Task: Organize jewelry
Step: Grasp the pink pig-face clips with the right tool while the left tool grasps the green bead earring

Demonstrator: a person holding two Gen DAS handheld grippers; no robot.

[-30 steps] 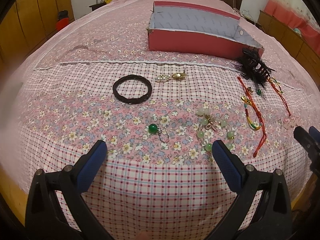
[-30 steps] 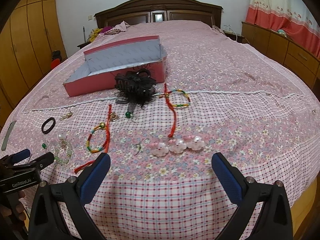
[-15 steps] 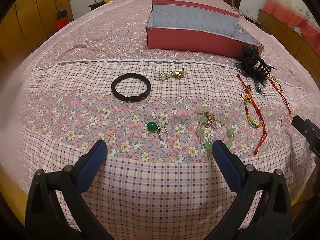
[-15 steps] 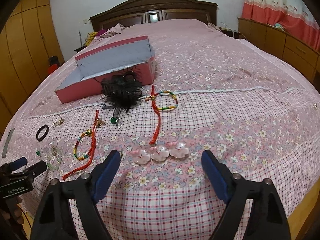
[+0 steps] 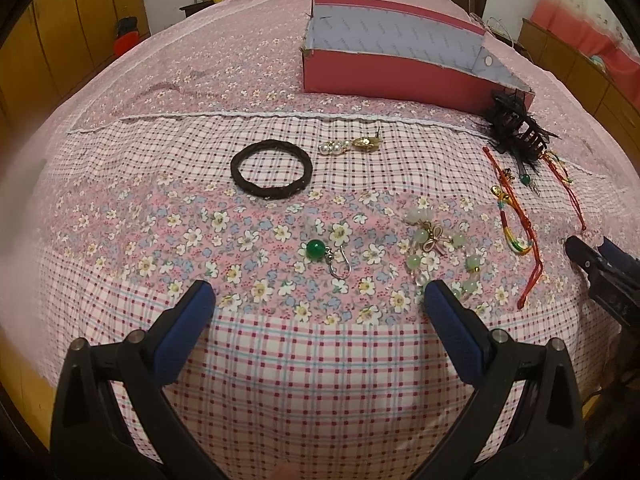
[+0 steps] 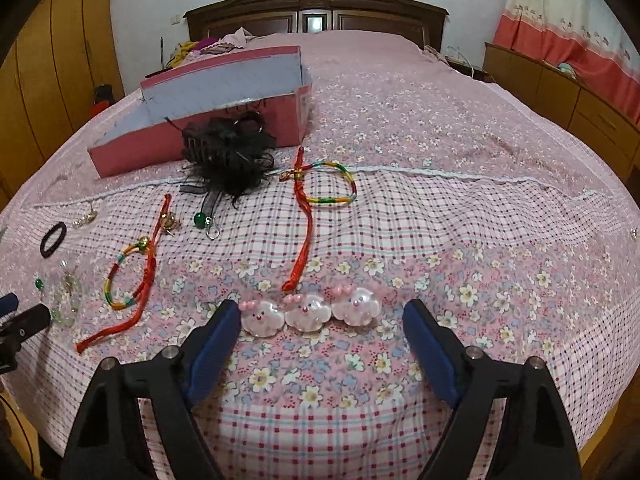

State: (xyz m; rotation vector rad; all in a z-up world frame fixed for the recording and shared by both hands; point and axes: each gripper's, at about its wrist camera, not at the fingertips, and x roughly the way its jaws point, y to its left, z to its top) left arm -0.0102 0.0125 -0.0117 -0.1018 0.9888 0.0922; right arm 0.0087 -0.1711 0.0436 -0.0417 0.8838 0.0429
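Jewelry lies spread on a pink bedspread. My left gripper (image 5: 318,294) is open and empty, just short of a green bead earring (image 5: 326,254). A pale green bead bracelet (image 5: 438,248) lies to its right, a black hair tie (image 5: 271,169) and a pearl and gold earring (image 5: 352,145) beyond. My right gripper (image 6: 320,312) is open, its fingers on either side of a pink shell hair clip (image 6: 310,312). A rainbow cord bracelet (image 6: 128,276), a second one (image 6: 328,182), a black feather claw clip (image 6: 228,152) and a green earring (image 6: 204,222) lie further off. An open pink box (image 6: 200,120) stands behind.
The bed's front edge is right below both grippers. A wooden headboard (image 6: 316,12) stands at the far end, wardrobes (image 5: 60,28) to the left and a low cabinet (image 6: 560,92) to the right. The pink box also shows in the left wrist view (image 5: 400,68).
My right gripper has moved forward and down to the pink shell clip, and its jaws have narrowed around it. My left gripper has barely moved.
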